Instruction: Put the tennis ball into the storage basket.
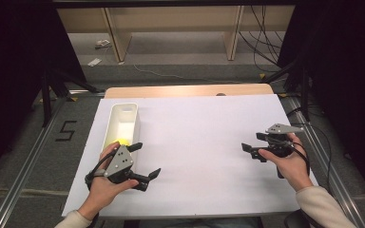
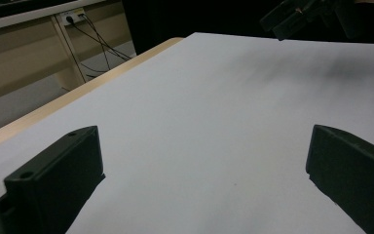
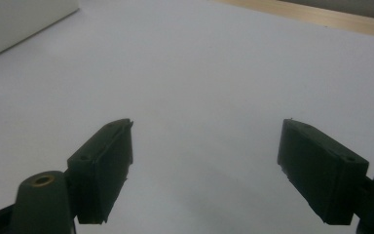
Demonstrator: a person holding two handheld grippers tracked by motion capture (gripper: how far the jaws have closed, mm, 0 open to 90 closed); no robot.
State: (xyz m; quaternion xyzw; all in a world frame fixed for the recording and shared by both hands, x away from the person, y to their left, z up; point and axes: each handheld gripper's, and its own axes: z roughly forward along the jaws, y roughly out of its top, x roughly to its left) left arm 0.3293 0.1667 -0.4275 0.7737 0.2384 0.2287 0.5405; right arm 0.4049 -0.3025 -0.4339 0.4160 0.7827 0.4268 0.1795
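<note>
- Sitting far-left on the white sheet (image 1: 209,137): white bin (image 1: 129,110), yellow object (image 1: 122,141) inside at its near end.
- left gripper (image 1: 147,160): jaws wide apart, empty, just beside the bin.
- right gripper (image 1: 252,145): jaws spread, empty.

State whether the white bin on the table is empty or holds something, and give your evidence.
Not empty. In the high view the white bin has a yellow object at its near end, next to the left gripper; the rest looks bare.
</note>
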